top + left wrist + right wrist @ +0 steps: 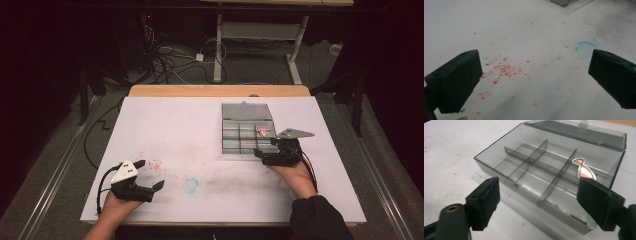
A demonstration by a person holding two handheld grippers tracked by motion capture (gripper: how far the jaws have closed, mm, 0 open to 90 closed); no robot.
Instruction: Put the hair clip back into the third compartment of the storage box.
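Where the white bench (170, 130) carries it on its right half, the clear compartment box (247, 135) lies open, lid back. The right hand-held gripper (265, 152) sits just in front of it, jaws spread and empty; the left hand-held gripper (150, 175) hovers well apart, jaws wide, over red specks (504, 68). A small pink piece (582, 168) rests in a far right compartment.

Open right gripper (536, 205) faces a clear compartment box (499, 161) holding perhaps a pink tag (584, 170).
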